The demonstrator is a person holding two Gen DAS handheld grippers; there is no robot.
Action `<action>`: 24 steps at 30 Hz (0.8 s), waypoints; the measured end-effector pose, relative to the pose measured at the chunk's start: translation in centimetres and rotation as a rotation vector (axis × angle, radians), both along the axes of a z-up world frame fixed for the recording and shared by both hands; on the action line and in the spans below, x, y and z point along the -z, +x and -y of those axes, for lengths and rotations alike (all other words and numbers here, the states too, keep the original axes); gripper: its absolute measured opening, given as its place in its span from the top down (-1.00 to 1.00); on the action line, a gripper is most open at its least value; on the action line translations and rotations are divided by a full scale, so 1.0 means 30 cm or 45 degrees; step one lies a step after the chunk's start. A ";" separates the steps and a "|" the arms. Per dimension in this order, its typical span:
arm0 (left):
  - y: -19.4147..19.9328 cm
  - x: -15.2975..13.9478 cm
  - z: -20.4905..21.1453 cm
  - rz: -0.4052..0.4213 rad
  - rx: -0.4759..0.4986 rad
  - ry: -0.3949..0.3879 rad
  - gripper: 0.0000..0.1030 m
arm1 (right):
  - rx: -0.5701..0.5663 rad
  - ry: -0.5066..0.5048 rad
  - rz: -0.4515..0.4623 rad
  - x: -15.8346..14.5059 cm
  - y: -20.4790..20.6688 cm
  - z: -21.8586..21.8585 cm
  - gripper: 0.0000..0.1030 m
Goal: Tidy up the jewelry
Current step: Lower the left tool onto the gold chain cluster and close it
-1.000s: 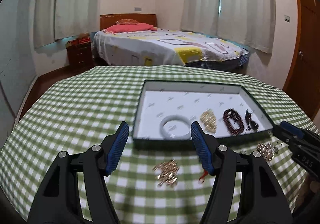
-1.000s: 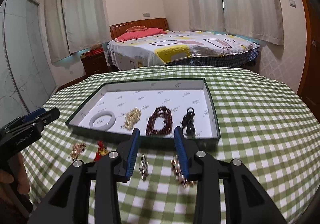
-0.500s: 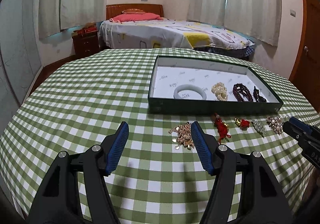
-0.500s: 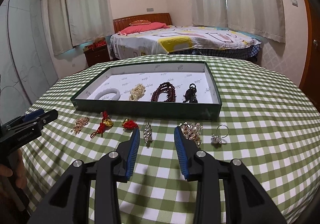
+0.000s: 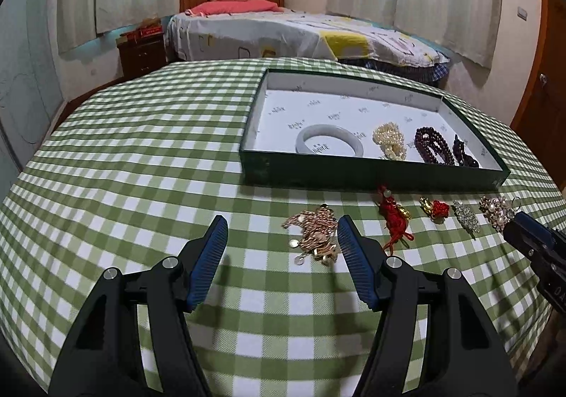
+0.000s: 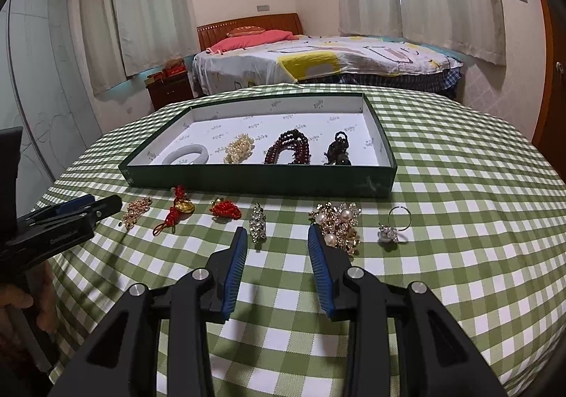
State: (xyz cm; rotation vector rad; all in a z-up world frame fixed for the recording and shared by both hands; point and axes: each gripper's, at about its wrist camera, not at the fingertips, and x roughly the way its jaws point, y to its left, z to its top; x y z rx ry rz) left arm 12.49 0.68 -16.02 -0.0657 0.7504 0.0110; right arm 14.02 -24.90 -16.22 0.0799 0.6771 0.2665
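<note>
Both tools [image 5: 279, 234] [image 6: 276, 237] tilt down, jaws apart, over the tablecloth [image 5: 141, 167].

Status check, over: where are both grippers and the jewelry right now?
Left gripper open, gold chain cluster just ahead. Right gripper open, empty. Four pieces in green tray. Nothing blocking.

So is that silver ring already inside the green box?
No, the silver ring lies on the checked cloth, outside the green box.

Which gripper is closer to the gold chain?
Left. The left gripper has the gold chain just ahead between its open jaws; the right gripper sits farther along the row.
</note>
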 end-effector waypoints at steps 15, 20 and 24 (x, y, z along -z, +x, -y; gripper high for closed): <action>0.115 0.046 0.028 -0.113 0.039 -0.030 0.10 | 0.004 0.013 -0.034 0.018 0.015 0.002 0.30; 0.100 0.046 0.046 -0.091 0.113 -0.058 0.61 | 0.008 0.019 -0.039 0.019 0.020 0.005 0.30; 0.091 0.045 0.045 -0.080 0.112 -0.073 0.70 | 0.004 0.018 -0.042 0.019 0.022 0.005 0.30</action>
